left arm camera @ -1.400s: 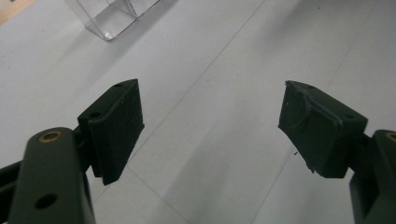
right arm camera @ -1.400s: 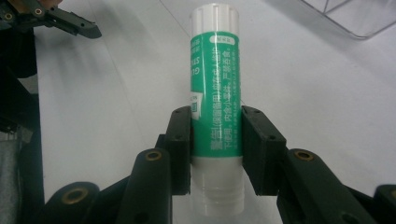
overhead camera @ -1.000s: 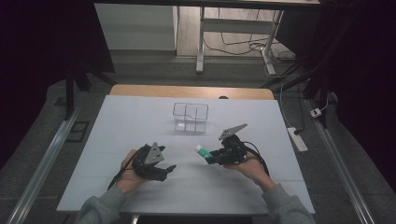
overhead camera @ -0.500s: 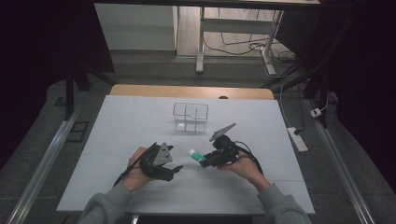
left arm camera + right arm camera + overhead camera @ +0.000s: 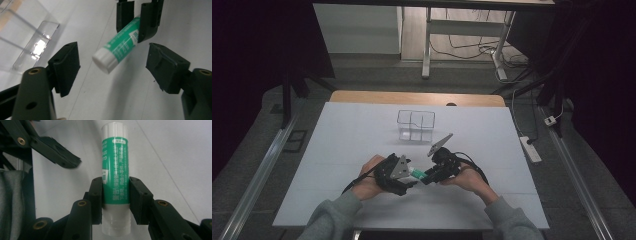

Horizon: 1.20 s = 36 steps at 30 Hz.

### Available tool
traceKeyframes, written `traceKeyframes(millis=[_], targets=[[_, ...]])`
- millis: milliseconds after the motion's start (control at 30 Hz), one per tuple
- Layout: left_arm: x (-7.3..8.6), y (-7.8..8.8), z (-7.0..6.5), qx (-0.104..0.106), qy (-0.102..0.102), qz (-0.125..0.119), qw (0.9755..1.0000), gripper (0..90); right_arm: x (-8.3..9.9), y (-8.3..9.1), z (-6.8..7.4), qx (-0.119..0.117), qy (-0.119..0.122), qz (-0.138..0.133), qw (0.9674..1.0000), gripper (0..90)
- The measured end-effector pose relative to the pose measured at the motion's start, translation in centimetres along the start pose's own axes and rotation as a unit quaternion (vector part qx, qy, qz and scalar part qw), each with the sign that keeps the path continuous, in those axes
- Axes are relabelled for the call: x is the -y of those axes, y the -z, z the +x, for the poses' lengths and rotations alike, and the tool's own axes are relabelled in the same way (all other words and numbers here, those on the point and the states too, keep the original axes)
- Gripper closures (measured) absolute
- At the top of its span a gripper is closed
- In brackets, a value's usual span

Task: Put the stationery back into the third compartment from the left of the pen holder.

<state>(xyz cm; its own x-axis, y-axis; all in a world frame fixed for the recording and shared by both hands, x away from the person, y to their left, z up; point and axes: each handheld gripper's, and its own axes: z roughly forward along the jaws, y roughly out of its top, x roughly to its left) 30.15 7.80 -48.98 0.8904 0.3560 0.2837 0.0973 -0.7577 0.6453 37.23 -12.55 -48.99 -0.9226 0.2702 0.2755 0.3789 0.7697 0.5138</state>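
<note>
- One table (image 5: 337, 150), pale – clear box (image 5: 416, 125) toward its far side.
- Left hand-held gripper (image 5: 112, 62): jaws spread, just been closing, either side of the white cap.
- Right hand-held gripper (image 5: 115, 197) pinches the glue stick (image 5: 115, 170) above the table, long axis aimed at the left one.

White tabletop (image 5: 337, 150) with a wood strip (image 5: 362, 96) along its 12 o'clock edge. Grey floor (image 5: 377, 70) around it, dark surroundings. Metal rails at 9 o'clock (image 5: 262, 165) and 3 o'clock (image 5: 582, 185). White table legs (image 5: 428, 45) and loose cables (image 5: 467, 47) at 12 o'clock. Power strip (image 5: 530, 148) at 3 o'clock.
</note>
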Motion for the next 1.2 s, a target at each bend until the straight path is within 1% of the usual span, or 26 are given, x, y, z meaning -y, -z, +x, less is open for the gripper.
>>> traceKeyframes(millis=[100, 167, 267, 333, 367, 433, 467, 500, 533, 600, 633, 667, 700, 733, 767, 800, 867, 933, 967, 1067, 1100, 1133, 1200], targets=[[-0.3, -0.5, -0.3, -0.001, -0.021, 0.010, 0.9997, 30.7, -0.2, -0.1, 0.0, -0.007, 0.001, 0.008, 0.9999, 65.3], [-0.4, -0.8, -0.5, 0.002, -0.035, 0.015, 0.9993, 33.7, -0.2, -0.1, -0.1, -0.021, 0.004, 0.006, 0.9998, 65.3], [-0.4, -1.2, -0.8, 0.001, -0.048, 0.026, 0.9985, 38.6, -0.3, 0.0, -0.1, -0.036, 0.001, 0.005, 0.9993, 65.3], [-0.4, -1.4, -0.8, 0.001, -0.049, 0.029, 0.9984, 43.1, -0.3, 0.1, -0.1, -0.040, -0.006, 0.008, 0.9991, 65.3], [-0.4, -1.5, -0.9, 0.000, -0.053, 0.031, 0.9981, 44.0, -0.3, 0.1, -0.2, -0.043, -0.008, 0.006, 0.9990, 65.3], [-0.3, -1.7, -1.0, -0.004, -0.068, 0.045, 0.9966, 47.7, -0.3, 0.2, -0.3, -0.048, -0.013, 0.002, 0.9987, 65.3], [-0.3, -1.8, -1.1, -0.002, -0.074, 0.050, 0.9960, 51.0, -0.3, 0.3, -0.4, -0.051, -0.014, 0.001, 0.9986, 65.3], [-0.3, -1.9, -1.1, 0.005, -0.073, 0.050, 0.9960, 54.7, -0.3, 0.4, -0.4, -0.054, -0.017, -0.004, 0.9984, 65.3], [-0.3, -1.9, -1.0, 0.010, -0.085, 0.059, 0.9946, 57.6, -0.3, 0.5, -0.4, -0.055, -0.019, -0.008, 0.9983, 65.2], [-0.3, -2.0, -1.1, 0.018, -0.088, 0.060, 0.9942, 61.0, -0.3, 0.7, -0.5, -0.056, -0.016, -0.014, 0.9982, 65.2], [-0.3, -2.0, -1.1, 0.024, -0.087, 0.059, 0.9942, 62.4, -0.3, 0.8, -0.4, -0.058, -0.021, -0.018, 0.9979, 65.1], [-0.3, -2.0, -1.1, 0.028, -0.084, 0.056, 0.9945, 63.8, -0.3, 0.9, -0.5, -0.060, -0.022, -0.023, 0.9977, 64.9], [-0.2, -2.1, -1.2, 0.031, -0.070, 0.046, 0.9960, 65.0, -0.3, 1.0, -0.4, -0.059, -0.025, -0.029, 0.9975, 64.2], [-0.2, -1.9, -0.9, 0.031, -0.071, 0.048, 0.9958, 65.4, -0.3, 1.2, -0.5, -0.056, -0.023, -0.036, 0.9975, 63.4], [0.0, -1.9, -0.8, 0.030, -0.054, 0.038, 0.9973, 65.6, -0.3, 1.3, -0.4, -0.048, -0.022, -0.044, 0.9976, 61.9], [0.1, -1.9, -0.6, 0.027, -0.046, 0.036, 0.9979, 65.7, -0.3, 1.6, -0.4, -0.039, -0.022, -0.056, 0.9974, 59.3], [0.5, -1.8, -0.2, 0.027, -0.034, 0.034, 0.9985, 65.7, -0.3, 2.2, -0.4, -0.028, -0.022, -0.088, 0.9955, 54.0], [0.8, -1.7, 0.3, 0.022, -0.014, 0.029, 0.9992, 65.7, -0.1, 2.9, -0.5, -0.020, -0.024, -0.122, 0.9921, 49.7], [0.9, -1.5, 0.5, 0.018, -0.007, 0.027, 0.9995, 65.8, 0.1, 3.2, -0.5, -0.014, -0.023, -0.138, 0.9900, 49.0], [1.1, -1.0, 1.1, 0.008, 0.019, 0.014, 0.9997, 65.7, 0.6, 4.0, -0.5, 0.024, -0.014, -0.182, 0.9829, 46.1], [1.2, -0.9, 1.3, 0.003, 0.027, 0.010, 0.9996, 65.7, 0.9, 4.3, -0.4, 0.037, -0.011, -0.193, 0.9805, 44.6], [1.3, -0.7, 1.5, -0.001, 0.034, 0.007, 0.9994, 65.8, 1.0, 4.4, -0.4, 0.044, -0.010, -0.206, 0.9775, 43.3], [1.5, -0.5, 1.8, -0.007, 0.051, -0.003, 0.9987, 65.7, 1.3, 4.5, -0.4, 0.051, -0.011, -0.217, 0.9747, 41.8]])
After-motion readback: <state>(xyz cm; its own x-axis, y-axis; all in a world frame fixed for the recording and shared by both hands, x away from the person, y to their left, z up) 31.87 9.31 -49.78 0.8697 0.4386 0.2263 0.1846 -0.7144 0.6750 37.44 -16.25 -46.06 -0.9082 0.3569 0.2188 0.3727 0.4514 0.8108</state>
